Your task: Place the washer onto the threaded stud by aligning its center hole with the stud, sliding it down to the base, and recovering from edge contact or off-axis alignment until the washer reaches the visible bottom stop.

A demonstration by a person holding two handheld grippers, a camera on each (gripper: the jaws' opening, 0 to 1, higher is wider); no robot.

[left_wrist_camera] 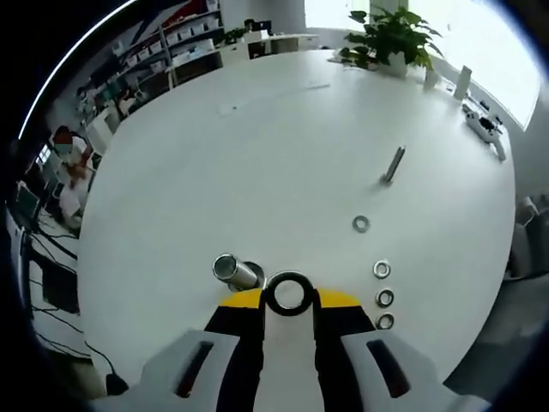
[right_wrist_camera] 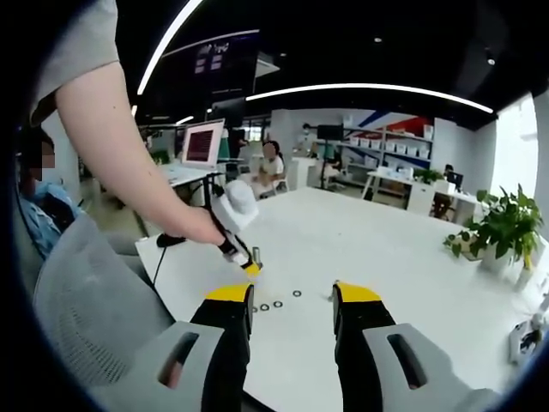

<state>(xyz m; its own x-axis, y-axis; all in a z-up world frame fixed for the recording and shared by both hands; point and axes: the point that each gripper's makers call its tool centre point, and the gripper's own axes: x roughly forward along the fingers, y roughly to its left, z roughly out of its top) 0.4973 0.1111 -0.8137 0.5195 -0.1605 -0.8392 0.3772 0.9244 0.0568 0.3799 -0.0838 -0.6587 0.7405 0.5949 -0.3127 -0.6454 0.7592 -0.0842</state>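
My left gripper (left_wrist_camera: 288,302) is shut on a dark ring-shaped washer (left_wrist_camera: 289,277), held flat between its yellow-tipped jaws above the white table (left_wrist_camera: 257,154). Just left of the washer stands a short metal cylinder (left_wrist_camera: 235,269), seen from above. A thin grey stud (left_wrist_camera: 393,165) stands tilted farther away on the right. Several loose washers (left_wrist_camera: 382,269) lie in a line to the right. In the right gripper view a person's hand holds the left gripper (right_wrist_camera: 250,269) beside the cylinder (right_wrist_camera: 256,255). My right gripper (right_wrist_camera: 292,300) is open and holds nothing.
A potted plant (left_wrist_camera: 390,39) and small devices (left_wrist_camera: 482,124) sit at the table's far edge. The loose washers (right_wrist_camera: 277,304) lie between my right jaws. A grey mesh chair (right_wrist_camera: 77,300) stands at the left, with office desks and people behind.
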